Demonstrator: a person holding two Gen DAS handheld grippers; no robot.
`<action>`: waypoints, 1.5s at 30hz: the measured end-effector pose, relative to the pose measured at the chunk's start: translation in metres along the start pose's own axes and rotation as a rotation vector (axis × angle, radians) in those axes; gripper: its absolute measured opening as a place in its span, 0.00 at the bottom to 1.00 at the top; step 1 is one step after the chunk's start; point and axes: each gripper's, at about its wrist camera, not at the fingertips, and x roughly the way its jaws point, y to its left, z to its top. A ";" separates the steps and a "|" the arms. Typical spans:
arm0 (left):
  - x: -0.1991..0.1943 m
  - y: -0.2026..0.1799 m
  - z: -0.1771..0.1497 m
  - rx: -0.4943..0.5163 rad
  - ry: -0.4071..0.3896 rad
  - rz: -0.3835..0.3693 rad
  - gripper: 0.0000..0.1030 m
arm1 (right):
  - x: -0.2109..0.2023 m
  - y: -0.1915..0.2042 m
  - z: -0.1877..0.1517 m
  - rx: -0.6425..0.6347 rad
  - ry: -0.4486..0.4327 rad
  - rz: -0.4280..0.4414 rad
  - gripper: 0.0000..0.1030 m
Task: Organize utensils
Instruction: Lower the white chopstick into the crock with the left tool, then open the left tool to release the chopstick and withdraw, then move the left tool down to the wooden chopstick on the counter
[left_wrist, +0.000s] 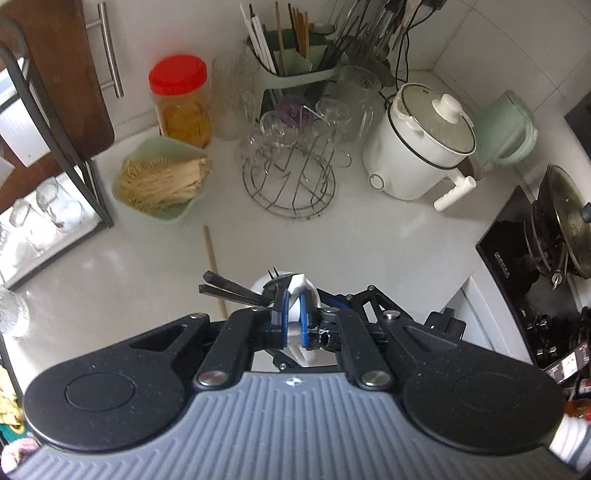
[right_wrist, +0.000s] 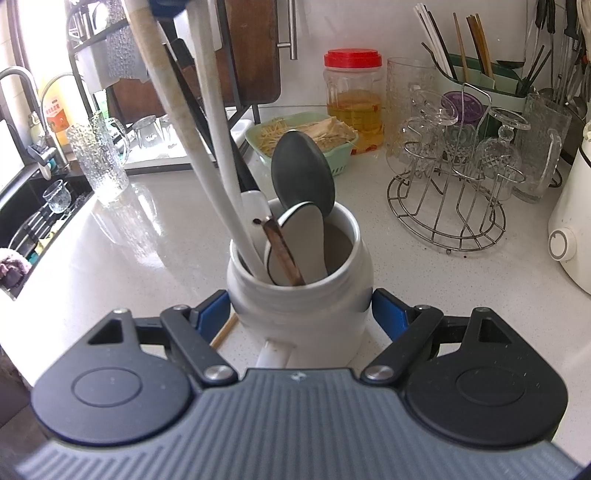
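**Right wrist view: jar clamped, white utensil held over it**

Right wrist cam showed my right gripper (right_wrist: 299, 314) w/ its jaws spread wide and pressed on both sides of the white ceramic jar (right_wrist: 299, 295), which stood upright on the pale worktop (right_wrist: 424, 295). Jar already held a dark spoon (right_wrist: 303, 173), bowl up, a white spoon w/ dark rim (right_wrist: 299, 243), a brown chopstick (right_wrist: 282, 251) and long white handles (right_wrist: 218, 147) leaning up toward the top left of frame.

Left wrist cam looked steeply down on the same jar (left_wrist: 308, 291). My left gripper (left_wrist: 291, 321) had its jaws nearly closed, pinching a slim white utensil handle (left_wrist: 297, 286) just above the jar mouth; dark handles (left_wrist: 229, 290) stuck out of the jar to the left. One loose wooden chopstick (left_wrist: 214, 266) lay flat on the worktop just beside the jar.

Further back: a wire rack w/ glasses (right_wrist: 447, 192), a green bowl of noodles (left_wrist: 159, 184), a red-lid jar (right_wrist: 352, 99), a green cutlery caddy (left_wrist: 295, 62) and a white cooker (left_wrist: 417, 147).
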 end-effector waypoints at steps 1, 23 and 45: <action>0.001 0.001 0.001 -0.007 0.005 -0.003 0.07 | 0.000 0.000 0.000 0.001 0.000 0.000 0.83; -0.047 0.036 -0.027 -0.080 -0.291 0.031 0.43 | -0.001 0.003 -0.004 -0.001 -0.023 -0.020 0.83; 0.017 0.144 -0.099 -0.347 -0.290 0.106 0.43 | -0.001 0.005 -0.005 0.041 -0.026 -0.054 0.83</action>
